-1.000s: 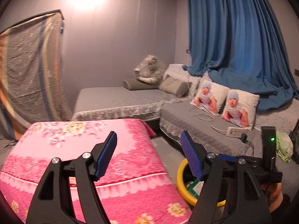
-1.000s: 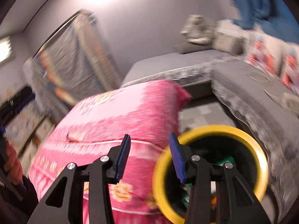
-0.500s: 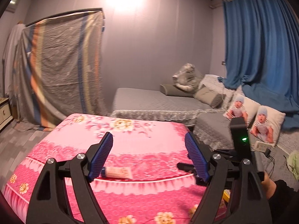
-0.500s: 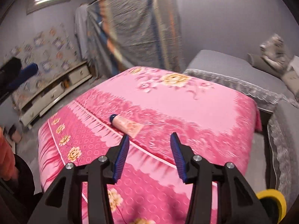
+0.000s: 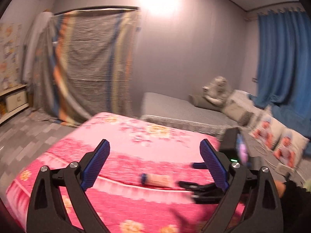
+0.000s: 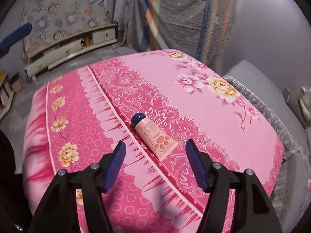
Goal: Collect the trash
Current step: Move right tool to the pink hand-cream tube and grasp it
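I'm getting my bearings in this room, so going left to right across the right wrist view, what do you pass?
Low white drawer unit → pink tube with the blue cap lying on the pink flowered bedspread → grey sofa.

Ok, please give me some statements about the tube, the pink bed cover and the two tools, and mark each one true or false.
1. The pink tube lies flat on the pink floral cover. True.
2. The right tool is shut on the tube. False: it is open, its fingers apart from the tube, which lies just ahead of them.
3. The tube has a dark blue cap. True.
4. The left tool holds a piece of trash. False: it is open and holds nothing.
5. The tube shows a paw print. True.
6. The curtain by the sofa is red. False: it is blue.
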